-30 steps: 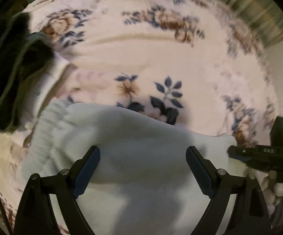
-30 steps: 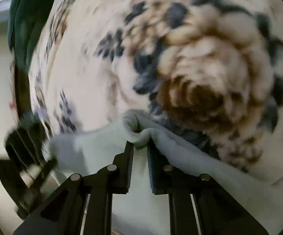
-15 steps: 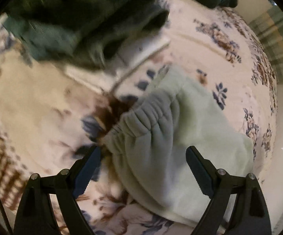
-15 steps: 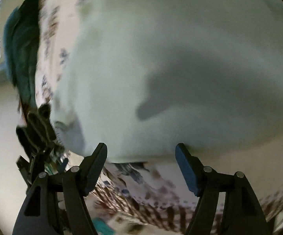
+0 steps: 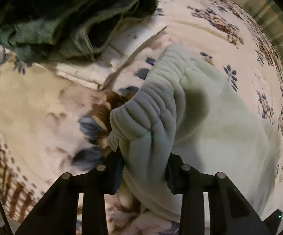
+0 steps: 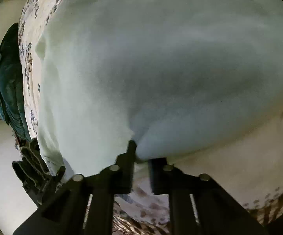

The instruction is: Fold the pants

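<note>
Left hand-held gripper (image 5: 144,168) clamped on the ribbed waistband of the pale green pants (image 5: 210,117), bunched between both fingers at 6 o'clock of the left wrist view. Pants spread over the floral blanket (image 5: 33,107) toward 3 o'clock. Dark green garment (image 5: 63,19) heaped at 11 o'clock on folded white cloth (image 5: 94,72). Right hand-held gripper (image 6: 140,156) pinched together on an edge of the pants (image 6: 141,58) at 6 o'clock, fabric filling that view. Teal cushion (image 6: 6,78) at 9 o'clock.
</note>
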{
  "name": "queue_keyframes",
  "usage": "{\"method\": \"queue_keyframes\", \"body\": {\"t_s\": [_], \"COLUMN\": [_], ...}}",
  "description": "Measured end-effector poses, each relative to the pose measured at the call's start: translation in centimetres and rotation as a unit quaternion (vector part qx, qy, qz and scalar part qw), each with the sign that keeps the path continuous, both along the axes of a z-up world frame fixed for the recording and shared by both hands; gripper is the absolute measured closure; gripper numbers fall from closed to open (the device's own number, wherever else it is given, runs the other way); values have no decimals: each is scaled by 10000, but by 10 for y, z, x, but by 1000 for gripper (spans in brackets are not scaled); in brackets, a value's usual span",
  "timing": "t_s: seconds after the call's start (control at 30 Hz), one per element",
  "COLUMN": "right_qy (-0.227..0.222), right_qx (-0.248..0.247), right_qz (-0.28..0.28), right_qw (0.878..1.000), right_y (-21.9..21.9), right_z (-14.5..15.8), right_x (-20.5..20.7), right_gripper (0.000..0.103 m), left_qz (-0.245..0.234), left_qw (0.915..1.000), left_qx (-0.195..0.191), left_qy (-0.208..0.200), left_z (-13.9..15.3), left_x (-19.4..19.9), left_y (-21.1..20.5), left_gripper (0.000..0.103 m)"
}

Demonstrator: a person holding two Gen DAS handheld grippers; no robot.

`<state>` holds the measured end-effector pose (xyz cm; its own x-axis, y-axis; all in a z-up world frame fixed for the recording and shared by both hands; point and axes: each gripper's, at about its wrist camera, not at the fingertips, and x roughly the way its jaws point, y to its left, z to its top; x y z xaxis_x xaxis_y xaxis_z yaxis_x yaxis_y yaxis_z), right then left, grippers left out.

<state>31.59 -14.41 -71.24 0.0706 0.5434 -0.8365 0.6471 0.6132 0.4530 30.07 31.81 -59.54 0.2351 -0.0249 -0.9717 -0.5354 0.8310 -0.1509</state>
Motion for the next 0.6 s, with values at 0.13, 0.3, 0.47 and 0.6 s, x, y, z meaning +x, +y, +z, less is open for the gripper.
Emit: {"method": "queue_keyframes", "body": {"t_s": [0.13, 0.3, 0.47, 0.6], "right_qy": [-150, 161, 129, -428], "right_qx": [-38, -14, 304, -513], "right_qz": [187, 506, 818, 1109], "right_qw": [9997, 9986, 9961, 9916], "right_y": [-6, 5, -9, -22], "right_z": [24, -17, -8, 45], "right_x": [-15, -4, 2, 4], "right_gripper": [94, 89, 56, 40], "left_qz": [-136, 278, 546, 277], "left_qw": [9999, 9986, 9969, 9995], "left_qx": [84, -375, -535, 11], "left_qy": [64, 252, 195, -153], "left_z": [-6, -25, 12, 47], "left_x": [3, 4, -22, -18], "left_y": [5, 17, 9, -17], "left_gripper": [76, 61, 47, 5]}}
